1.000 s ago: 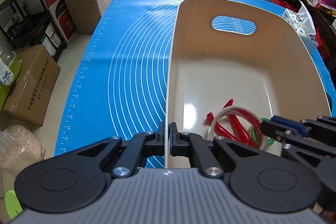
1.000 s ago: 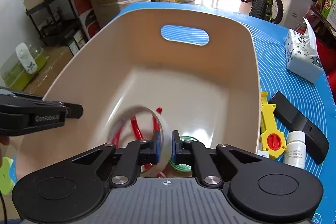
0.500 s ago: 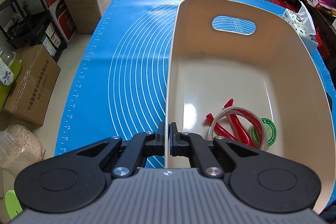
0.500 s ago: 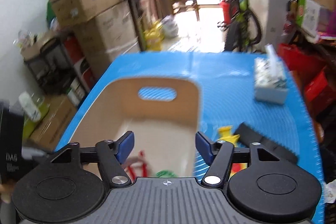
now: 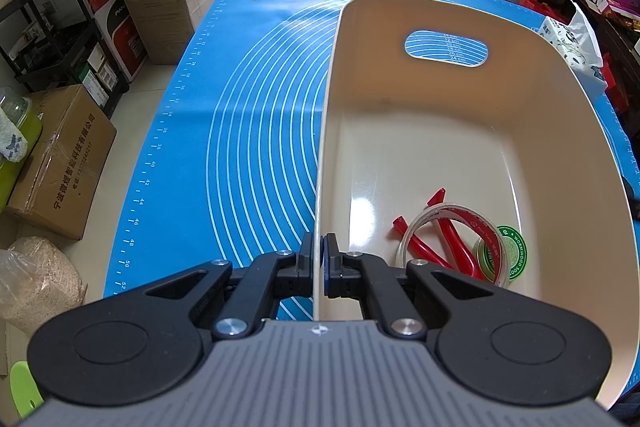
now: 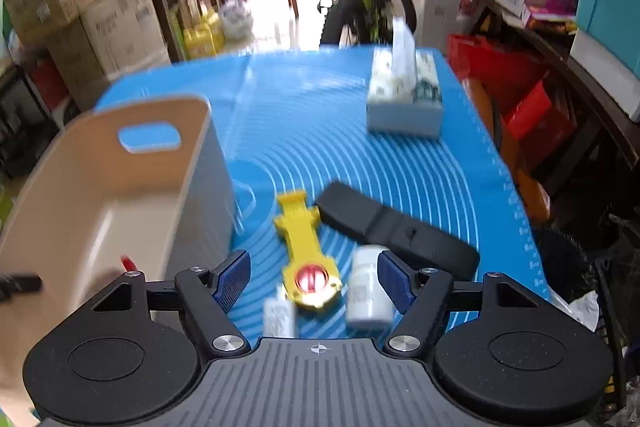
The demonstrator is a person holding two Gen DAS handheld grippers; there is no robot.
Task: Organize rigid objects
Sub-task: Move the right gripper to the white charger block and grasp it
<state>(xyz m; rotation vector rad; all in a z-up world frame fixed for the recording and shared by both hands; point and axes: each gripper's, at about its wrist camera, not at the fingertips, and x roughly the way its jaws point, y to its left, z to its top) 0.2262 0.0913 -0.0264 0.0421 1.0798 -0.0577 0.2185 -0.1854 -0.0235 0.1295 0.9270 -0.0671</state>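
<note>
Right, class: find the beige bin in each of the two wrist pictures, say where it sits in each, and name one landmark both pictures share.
Left wrist view: the beige bin fills the right half, its near left rim clamped by the left gripper.
Right wrist view: the bin sits at the left, blurred, beside the yellow tool.
Shared landmark: the oval handle cut-out in the bin's far wall.

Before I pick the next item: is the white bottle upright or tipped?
Upright, though blurred: the white bottle stands on the mat, cap uppermost, beside the yellow tool.
</note>
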